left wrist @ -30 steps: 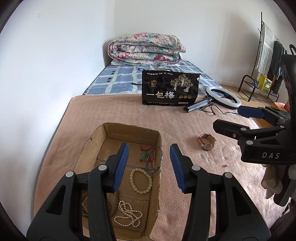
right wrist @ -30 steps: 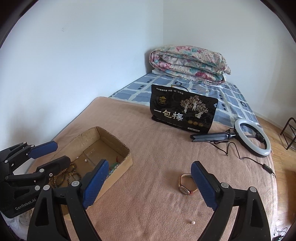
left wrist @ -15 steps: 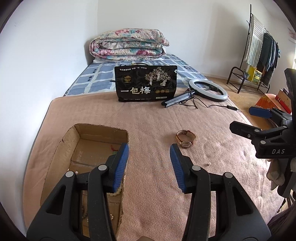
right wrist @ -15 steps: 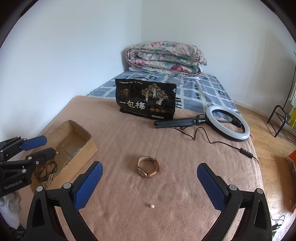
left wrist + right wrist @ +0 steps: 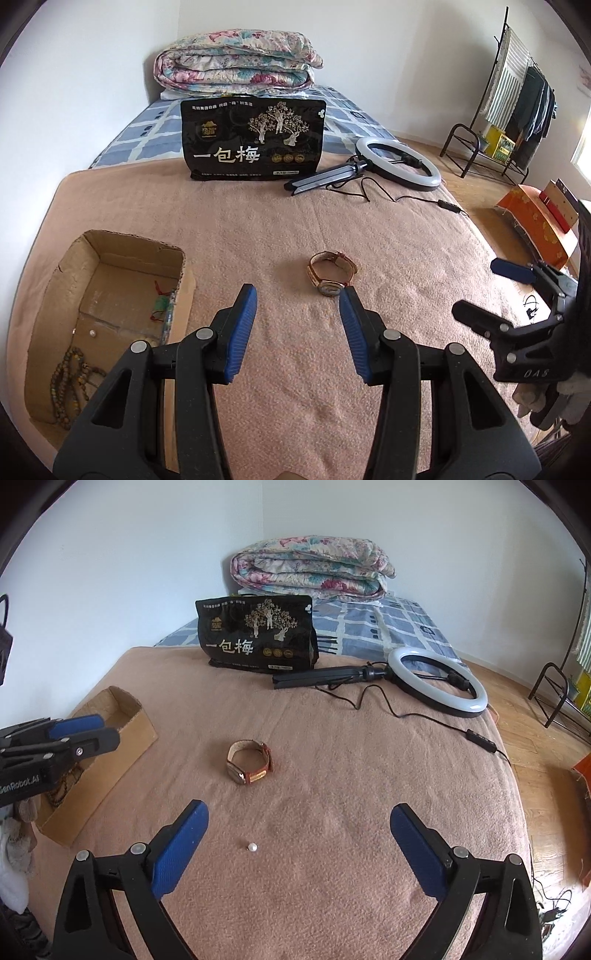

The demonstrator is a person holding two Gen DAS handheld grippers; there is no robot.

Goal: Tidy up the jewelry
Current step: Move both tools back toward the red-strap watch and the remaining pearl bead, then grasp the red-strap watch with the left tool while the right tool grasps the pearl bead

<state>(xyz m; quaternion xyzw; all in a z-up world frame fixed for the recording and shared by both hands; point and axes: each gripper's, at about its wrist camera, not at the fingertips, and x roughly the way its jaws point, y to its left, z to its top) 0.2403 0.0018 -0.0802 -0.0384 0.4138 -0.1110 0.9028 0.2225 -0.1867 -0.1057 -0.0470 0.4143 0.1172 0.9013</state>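
Observation:
A brown-strapped wristwatch [image 5: 331, 271] lies on the tan blanket, also in the right wrist view [image 5: 251, 761]. A small white pearl [image 5: 252, 847] lies in front of it. A cardboard box [image 5: 66, 266] at left holds bead bracelets [image 5: 68, 384] and a green charm [image 5: 161, 304]; its outer wall shows in the right view [image 5: 110, 746]. My left gripper [image 5: 297, 299] is open and empty, just short of the watch. My right gripper [image 5: 299, 821] is wide open and empty, above the pearl.
A black snack bag [image 5: 253, 138] stands at the back. A ring light on a folded tripod [image 5: 397, 162] with its cable lies to the right. A folded floral quilt [image 5: 236, 61] sits against the wall. A clothes rack [image 5: 517, 96] stands beyond the bed's right edge.
My left gripper moved right, from over the box to in front of the watch. My right gripper swung right and nearer, so the watch and pearl now lie between its fingers.

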